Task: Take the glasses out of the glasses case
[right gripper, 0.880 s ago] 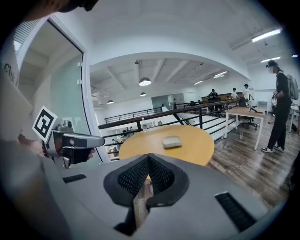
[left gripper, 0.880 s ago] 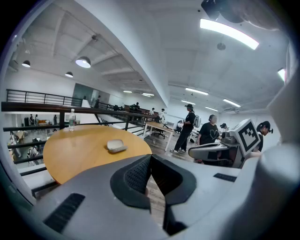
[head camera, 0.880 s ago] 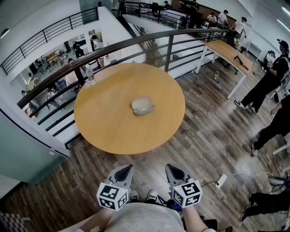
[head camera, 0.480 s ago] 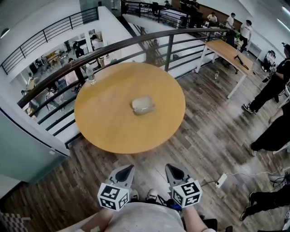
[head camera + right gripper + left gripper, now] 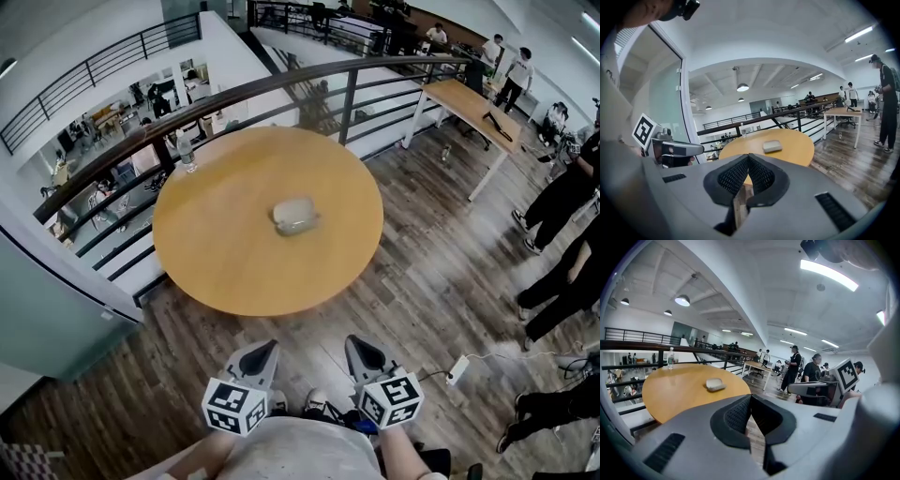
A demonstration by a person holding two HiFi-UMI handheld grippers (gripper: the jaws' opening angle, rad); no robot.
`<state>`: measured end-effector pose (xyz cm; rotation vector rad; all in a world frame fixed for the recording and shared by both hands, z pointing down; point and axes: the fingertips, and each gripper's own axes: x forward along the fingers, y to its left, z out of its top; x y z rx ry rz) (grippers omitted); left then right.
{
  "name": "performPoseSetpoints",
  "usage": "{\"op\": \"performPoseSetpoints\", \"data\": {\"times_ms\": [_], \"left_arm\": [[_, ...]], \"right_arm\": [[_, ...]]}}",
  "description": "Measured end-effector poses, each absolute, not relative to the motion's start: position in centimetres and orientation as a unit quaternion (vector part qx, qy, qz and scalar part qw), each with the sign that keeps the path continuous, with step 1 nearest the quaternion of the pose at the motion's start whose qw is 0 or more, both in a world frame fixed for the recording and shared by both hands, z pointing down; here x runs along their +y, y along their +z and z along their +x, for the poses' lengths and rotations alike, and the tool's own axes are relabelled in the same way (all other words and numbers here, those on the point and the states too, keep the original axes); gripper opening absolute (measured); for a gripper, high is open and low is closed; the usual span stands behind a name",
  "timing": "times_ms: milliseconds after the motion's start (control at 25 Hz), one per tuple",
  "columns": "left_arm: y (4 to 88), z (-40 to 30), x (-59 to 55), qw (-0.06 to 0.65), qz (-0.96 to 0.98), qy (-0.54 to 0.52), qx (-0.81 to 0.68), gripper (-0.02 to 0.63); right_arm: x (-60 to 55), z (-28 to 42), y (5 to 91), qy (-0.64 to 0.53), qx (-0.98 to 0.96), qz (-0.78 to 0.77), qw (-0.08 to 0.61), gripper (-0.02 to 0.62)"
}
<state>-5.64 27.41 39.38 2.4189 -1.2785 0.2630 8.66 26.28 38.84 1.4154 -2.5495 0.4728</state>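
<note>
Lying mid-way on round table (image 5: 211, 267): glasses case (image 5: 294, 215), well ahead of left gripper (image 5: 259, 354) and right gripper (image 5: 363, 354); both jaws together, empty.

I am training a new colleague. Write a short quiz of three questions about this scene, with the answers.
1. True or false: the left claw grips the case.
2. Where does the bottle stand? A: at the far edge of the table, by the railing. B: touching the case. C: on top of the case.
3. Fill in: the jaws of the right claw are ___ (apart / together).

Key: 1 false; that claw is shut on nothing, short of the table. 2 A. 3 together.
</note>
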Motion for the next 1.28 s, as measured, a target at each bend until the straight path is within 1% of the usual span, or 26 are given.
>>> {"op": "performPoseSetpoints", "data": {"times_ms": [280,560,920,1280], "left_arm": [[39.1,-7.7,27.0,0.189,0.867,0.092,-0.453,0.023],[38.4,-9.3,26.6,0.171,0.880,0.088,-0.434,0.025],[39.8,-9.7,24.5,0.189,0.882,0.091,-0.422,0.025],[39.8,-8.1,17.5,0.183,0.881,0.089,-0.426,0.025]], "right_arm": [[25.9,7.0,38.9,0.148,-0.856,0.484,0.106,0.025],[25.9,4.6,38.4,0.147,-0.853,0.491,0.101,0.025],[23.9,5.3,40.3,0.168,-0.839,0.505,0.107,0.025],[16.9,6.3,41.3,0.184,-0.844,0.494,0.098,0.025]]}}
